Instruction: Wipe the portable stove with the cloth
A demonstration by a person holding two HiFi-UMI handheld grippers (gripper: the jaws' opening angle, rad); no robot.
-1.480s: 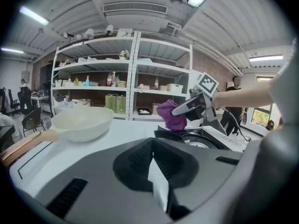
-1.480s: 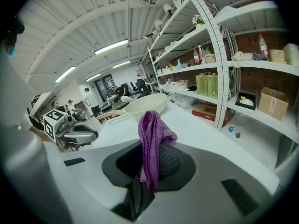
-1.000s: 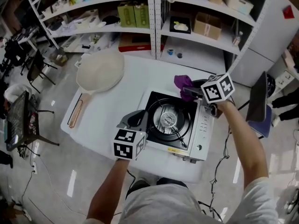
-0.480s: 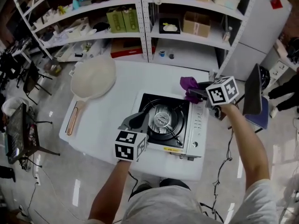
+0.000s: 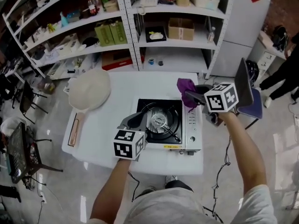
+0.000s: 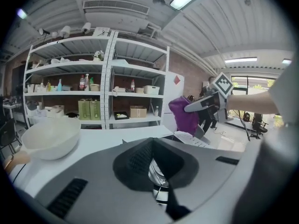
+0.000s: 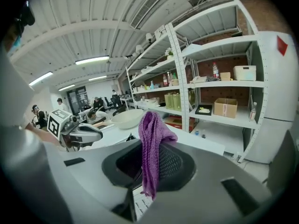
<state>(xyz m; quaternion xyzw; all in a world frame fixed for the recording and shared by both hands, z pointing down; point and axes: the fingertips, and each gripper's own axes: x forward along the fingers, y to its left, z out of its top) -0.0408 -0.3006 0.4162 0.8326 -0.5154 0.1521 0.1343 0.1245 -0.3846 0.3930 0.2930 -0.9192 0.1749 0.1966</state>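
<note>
The purple cloth (image 7: 150, 139) is pinched in the right gripper (image 5: 190, 95). The jaws are clamped on its upper end and the rest is left dangling below the tips. That arm is stretched well out from the lower right of the head view, with the forearm nearly straight. The gripper is pointed across toward the left one, marker cube on top. The portable stove (image 5: 192, 125) is found just below and ahead of the right gripper's tips, with its control-panel side nearest. Whether the stove is actually touched by the cloth's bottom edge can't be told from any view.

The left gripper (image 5: 134, 121) is kept closed, jaws together with nothing caught between them. The burner (image 5: 160, 120) can be spotted right past its tips in the left gripper view. That forearm is reached forward from the bottom of the head view and angled slightly to the right. The gripper is parked at the stove's edge nearest to it. Contact with the stove can't be made out there either.

Off to the left gripper's left, well apart, a cream-coloured pan (image 5: 88, 88) is seen on the white table (image 5: 117, 92). Shelves (image 5: 140, 27) are lined up beyond both grippers.
</note>
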